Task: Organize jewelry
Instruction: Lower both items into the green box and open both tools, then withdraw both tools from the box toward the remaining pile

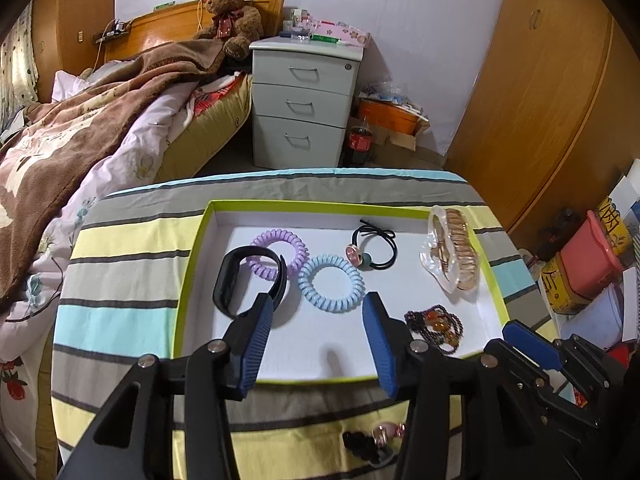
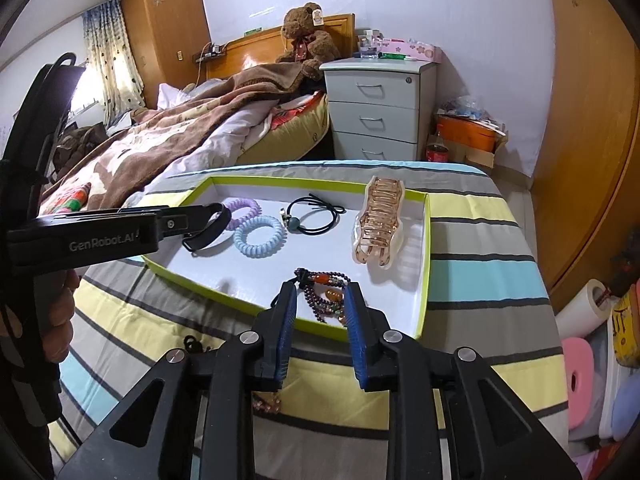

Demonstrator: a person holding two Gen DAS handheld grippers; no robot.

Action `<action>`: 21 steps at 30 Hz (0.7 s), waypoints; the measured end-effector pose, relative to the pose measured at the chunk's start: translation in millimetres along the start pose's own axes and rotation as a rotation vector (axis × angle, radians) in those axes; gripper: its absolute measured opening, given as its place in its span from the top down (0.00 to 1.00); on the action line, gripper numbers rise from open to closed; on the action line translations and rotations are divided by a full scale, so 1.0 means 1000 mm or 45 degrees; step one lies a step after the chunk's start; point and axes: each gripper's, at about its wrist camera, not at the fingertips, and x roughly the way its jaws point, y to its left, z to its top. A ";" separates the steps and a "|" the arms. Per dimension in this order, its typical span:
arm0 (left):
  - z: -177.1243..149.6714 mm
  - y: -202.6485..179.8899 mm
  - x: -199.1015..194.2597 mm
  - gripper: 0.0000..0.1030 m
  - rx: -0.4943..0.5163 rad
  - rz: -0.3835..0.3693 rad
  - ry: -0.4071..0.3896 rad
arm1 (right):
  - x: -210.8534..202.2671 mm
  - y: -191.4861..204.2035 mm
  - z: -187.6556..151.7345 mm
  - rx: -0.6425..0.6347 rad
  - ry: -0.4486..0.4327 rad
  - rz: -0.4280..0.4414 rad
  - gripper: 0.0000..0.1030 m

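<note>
Left claw (image 1: 318, 312) gapes by black band (image 1: 232, 280), blue coil (image 1: 331, 289).

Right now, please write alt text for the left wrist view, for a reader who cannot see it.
The open left claw hovers over a white tray on a striped cloth. In the tray lie a black band, two coil ties, a hair clip and beads.

Evenly lit, sharp; daylight glare at curtained window (image 2: 114, 52); soft shadows inside tray (image 1: 494, 276); strong fisheye bending, dark corners.
</note>
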 end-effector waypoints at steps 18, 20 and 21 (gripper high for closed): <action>-0.041 0.015 -0.044 0.43 -0.060 0.030 -0.059 | -0.020 0.015 -0.020 -0.038 -0.015 0.065 0.71; -0.048 0.019 -0.048 0.40 -0.080 0.006 -0.059 | -0.018 0.016 -0.023 -0.042 -0.003 0.092 0.60; -0.051 0.023 -0.050 0.36 -0.094 -0.013 -0.059 | -0.016 0.015 -0.026 -0.042 0.008 0.109 0.58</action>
